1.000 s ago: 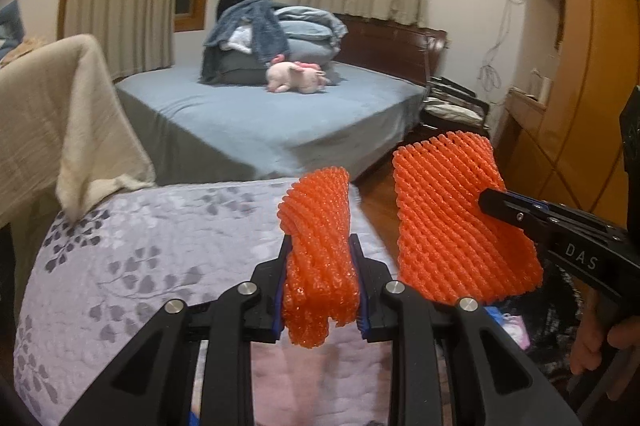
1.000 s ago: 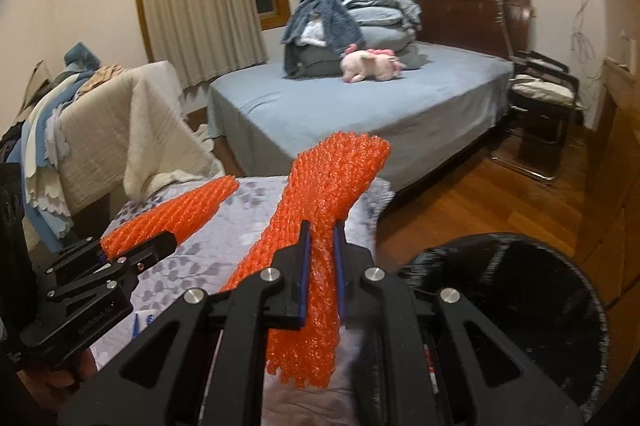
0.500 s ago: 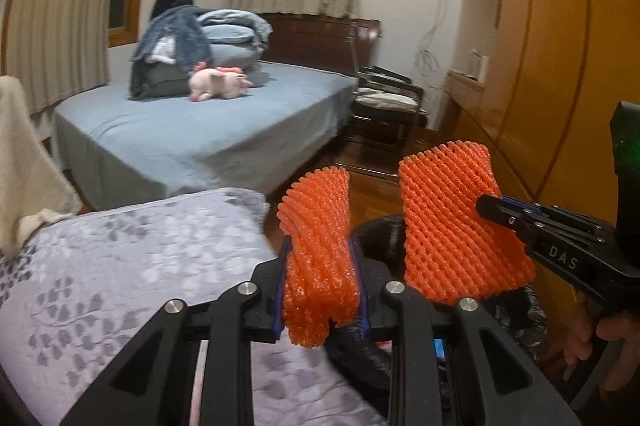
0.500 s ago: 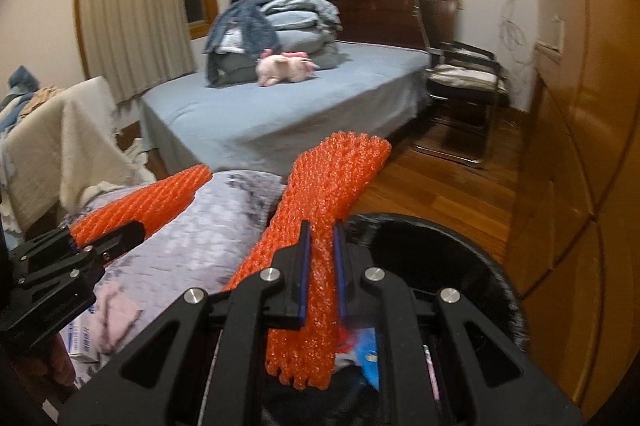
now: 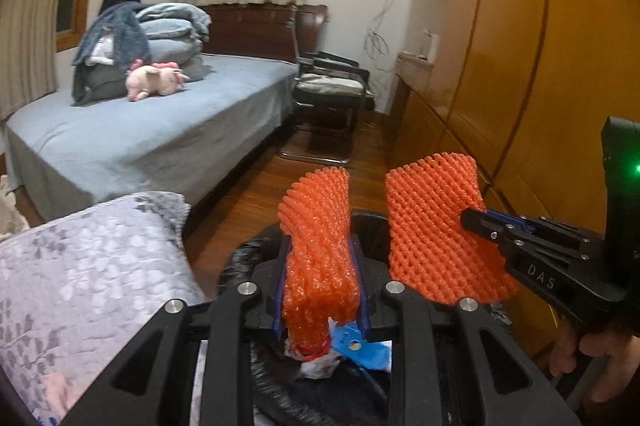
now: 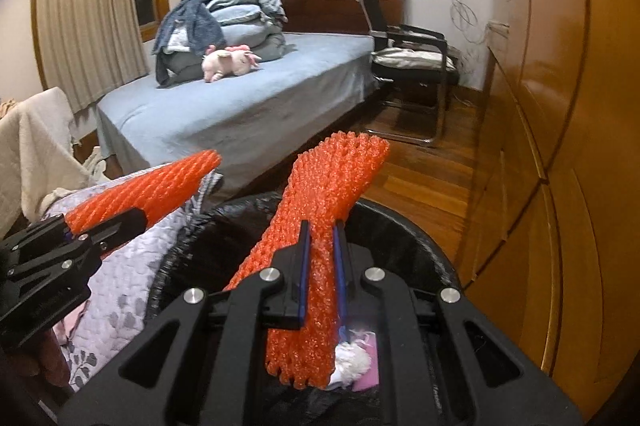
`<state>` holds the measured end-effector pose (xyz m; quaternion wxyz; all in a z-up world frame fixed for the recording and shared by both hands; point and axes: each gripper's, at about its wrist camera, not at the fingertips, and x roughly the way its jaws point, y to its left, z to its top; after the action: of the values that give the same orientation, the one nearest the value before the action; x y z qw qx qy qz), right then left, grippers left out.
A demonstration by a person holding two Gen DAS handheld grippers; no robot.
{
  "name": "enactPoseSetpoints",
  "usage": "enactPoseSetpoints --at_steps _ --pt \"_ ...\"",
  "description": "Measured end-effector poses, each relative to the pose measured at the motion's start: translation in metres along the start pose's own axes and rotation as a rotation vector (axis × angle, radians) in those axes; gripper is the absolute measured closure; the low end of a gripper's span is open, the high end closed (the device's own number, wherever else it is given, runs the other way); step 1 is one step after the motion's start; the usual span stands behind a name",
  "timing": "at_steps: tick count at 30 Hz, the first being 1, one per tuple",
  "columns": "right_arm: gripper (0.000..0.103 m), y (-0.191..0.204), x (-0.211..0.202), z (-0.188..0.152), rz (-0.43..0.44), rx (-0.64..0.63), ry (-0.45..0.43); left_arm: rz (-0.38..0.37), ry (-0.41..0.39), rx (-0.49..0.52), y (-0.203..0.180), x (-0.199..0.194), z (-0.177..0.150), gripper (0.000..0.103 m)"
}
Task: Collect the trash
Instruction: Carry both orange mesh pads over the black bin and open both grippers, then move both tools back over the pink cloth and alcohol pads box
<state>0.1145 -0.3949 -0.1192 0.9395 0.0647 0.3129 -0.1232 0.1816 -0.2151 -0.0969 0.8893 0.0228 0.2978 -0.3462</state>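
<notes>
Above the black-lined bin (image 6: 420, 226), each gripper (image 5: 320, 290) (image 6: 320, 266) clamps an orange foam net (image 5: 316, 238) (image 6: 320, 210), long axis upright.

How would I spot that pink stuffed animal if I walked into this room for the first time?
Find the big bed with the blue-grey sheet against the curtained far wall. Near its head sits a heap of folded bedding, and just in front of that heap lies the plush toy. It is the only pale pink thing on the bed, small and lying on its side, unlike the grey-blue blankets behind it.

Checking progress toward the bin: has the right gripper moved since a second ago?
Yes. The right gripper has swung right, from above the quilt to over the trash bin.
</notes>
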Motion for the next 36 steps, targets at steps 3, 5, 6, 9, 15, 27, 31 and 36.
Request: enactPoseSetpoints --at_steps 3,5,6,9,15,27,31,36 --pt "0.093 -0.010 0.006 -0.008 -0.022 0.016 0.020 -0.027 0.020 0.009 -0.007 0.013 -0.002 0.077" --pt "0.092 -0.012 0.010 -0.010 -0.033 0.022 0.030 -0.043 0.038 0.010 -0.011 0.023 -0.004 0.076" --pt "0.089 -0.014 0.013 -0.012 -0.040 0.023 0.034 -0.048 0.043 0.011 -0.014 0.027 -0.005 0.075" --pt "0.084 -0.022 0.029 -0.014 -0.069 0.018 0.063 -0.069 0.064 0.014 -0.017 0.038 -0.008 0.064" --pt "0.039 -0.023 0.033 -0.022 -0.116 0.020 0.077 -0.080 0.079 -0.032 -0.003 0.041 -0.008 0.040" --pt "0.005 0.022 0.008 -0.014 -0.063 -0.017 -0.017 0.162 -0.026 -0.079 0.070 -0.032 -0.019 0.009" --pt "0.005 0.060 0.005 -0.008 0.038 -0.042 -0.036 0.254 -0.040 -0.129 0.097 -0.066 -0.032 0.007" --pt "0.005 0.117 0.002 -0.008 0.158 -0.109 -0.044 0.412 -0.048 -0.168 0.128 -0.111 -0.057 0.007"
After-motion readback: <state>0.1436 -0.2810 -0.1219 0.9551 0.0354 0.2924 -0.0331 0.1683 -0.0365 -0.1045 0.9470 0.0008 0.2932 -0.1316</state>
